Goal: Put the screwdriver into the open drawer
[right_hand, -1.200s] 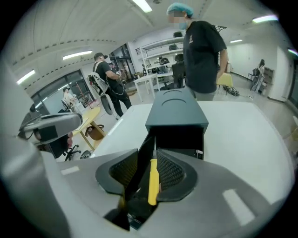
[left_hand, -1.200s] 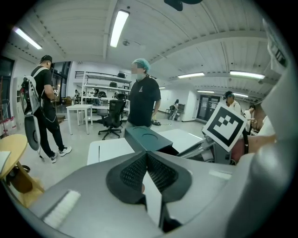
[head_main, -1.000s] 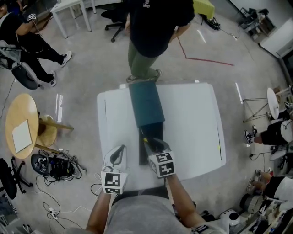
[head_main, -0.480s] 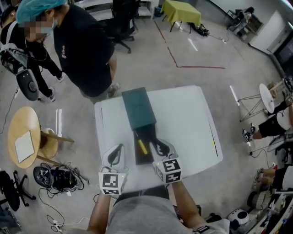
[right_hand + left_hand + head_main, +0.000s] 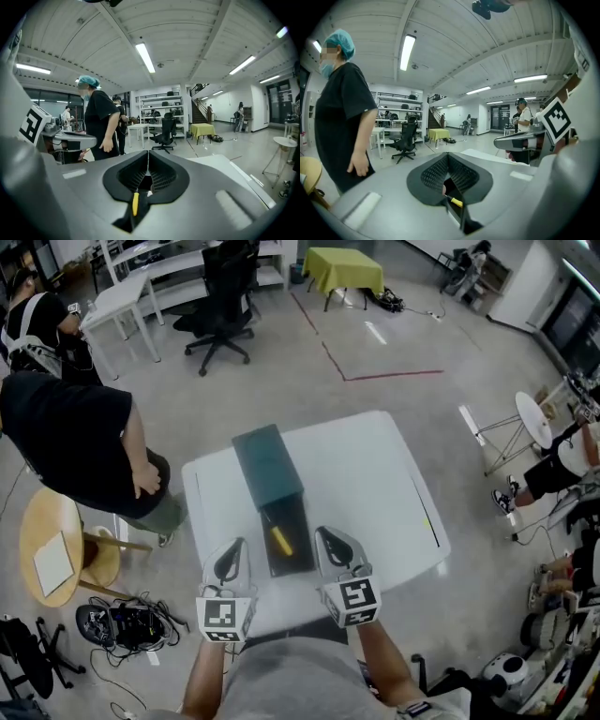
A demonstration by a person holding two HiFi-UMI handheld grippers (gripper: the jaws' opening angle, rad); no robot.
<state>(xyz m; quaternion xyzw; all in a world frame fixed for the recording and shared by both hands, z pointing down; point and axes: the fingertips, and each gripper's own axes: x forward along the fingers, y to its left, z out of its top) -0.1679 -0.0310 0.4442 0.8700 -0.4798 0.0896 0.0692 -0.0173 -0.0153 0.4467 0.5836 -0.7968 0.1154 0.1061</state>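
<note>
2 clenched, empty: left tool [image 5: 235, 549], right tool [image 5: 324, 536] just closing; screwdriver [image 5: 280, 541] inside drawer [image 5: 299, 555].

Screwdriver [image 5: 280, 541]: yellow, just ahead of jaws, betw. the 2 pairs. Drawer [image 5: 296, 556] round it: black. Cabinet [image 5: 266, 465] beyond: dark teal. Table [image 5: 375, 484] under jaws: white. Floor [image 5: 412, 334]: grey w/ red line [image 5: 384, 377].

**Two grippers out front, both closed and empty**

The left gripper [image 5: 233, 549] and the right gripper [image 5: 325, 536] point forward side by side, apart from each other, each tipped slightly downward; the left forearm [image 5: 204, 667] and the right forearm [image 5: 382, 662], both bare, reach out from the lower edge of the head view; the left gripper's jaws meet at the tips with nothing between them; the right gripper's jaws have just been closing and now touch, also holding nothing.
</note>
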